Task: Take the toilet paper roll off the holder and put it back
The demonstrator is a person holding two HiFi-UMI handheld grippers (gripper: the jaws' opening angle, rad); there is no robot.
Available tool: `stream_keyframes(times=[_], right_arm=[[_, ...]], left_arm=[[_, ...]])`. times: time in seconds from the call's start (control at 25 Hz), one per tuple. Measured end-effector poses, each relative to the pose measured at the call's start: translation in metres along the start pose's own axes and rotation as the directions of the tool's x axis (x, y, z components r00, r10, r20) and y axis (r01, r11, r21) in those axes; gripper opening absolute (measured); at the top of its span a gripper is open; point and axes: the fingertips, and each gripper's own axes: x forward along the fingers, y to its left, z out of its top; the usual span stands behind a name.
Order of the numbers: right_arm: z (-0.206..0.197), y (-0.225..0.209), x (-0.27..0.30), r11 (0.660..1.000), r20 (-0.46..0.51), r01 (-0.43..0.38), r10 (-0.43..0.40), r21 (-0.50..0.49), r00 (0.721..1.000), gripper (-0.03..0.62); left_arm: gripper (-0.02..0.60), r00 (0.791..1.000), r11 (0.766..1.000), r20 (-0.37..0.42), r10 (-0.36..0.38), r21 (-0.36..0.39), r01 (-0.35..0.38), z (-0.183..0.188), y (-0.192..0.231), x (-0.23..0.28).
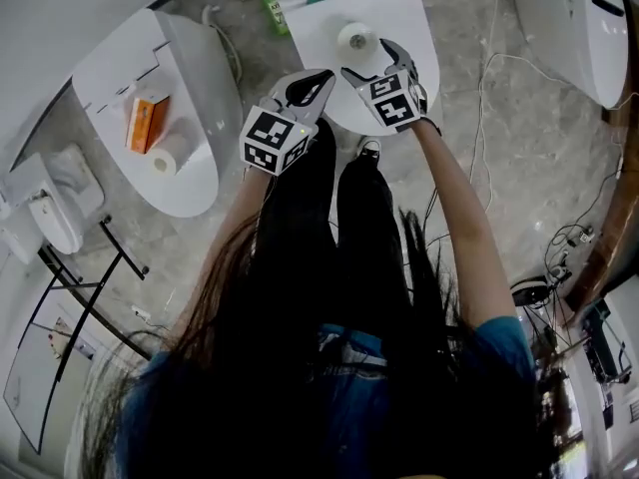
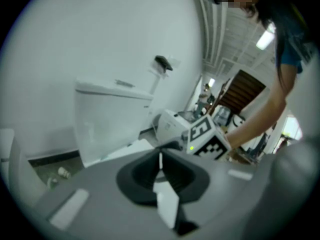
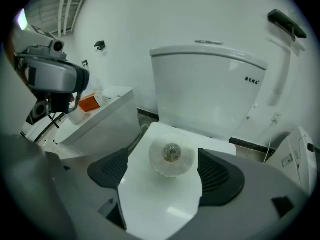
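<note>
Our right gripper point(image 3: 165, 170) sits jaws-apart around the toilet paper roll point(image 3: 171, 157), which is upright near the back edge of the toilet lid point(image 3: 160, 209). Our left gripper point(image 2: 160, 171) is pinched together, empty.

Small round white toilet paper roll point(image 3: 171, 156). Stands up on its flat end, with the little hole in the middle facing up. Sits on the closed white toilet lid point(image 3: 160, 209), near the back, just in front of the white water tank point(image 3: 205, 89). Right between the two wide-apart jaws of the right gripper point(image 3: 165, 166), touching neither one.
</note>
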Motion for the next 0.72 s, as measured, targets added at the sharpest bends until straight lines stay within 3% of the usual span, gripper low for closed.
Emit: stream_keyframes(times=[0.16,0.36,0.72], right_arm=[[-0.015,-0.014,0.033,0.997,-0.083,0.044,-0.049,-0.065,0.995,0.436],[-0.026,-0.02,0.062,0.99,-0.17,0.033,-0.057,-0.139,0.984,0.44],[-0.028,-0.023,0.077,0.99,-0.242,0.057,-0.087,-0.126,0.966,0.439]], left_arm=[[0.002,1.0,1.0,-0.012,-0.018,-0.007,0.018,-0.011,0.011,0.017],[0.002,1.0,1.0,-0.021,-0.019,-0.008,0.019,-0.017,0.026,0.023],[0.002,0.999,1.0,-0.051,0.018,-0.011,-0.018,-0.027,0.04,0.013]])
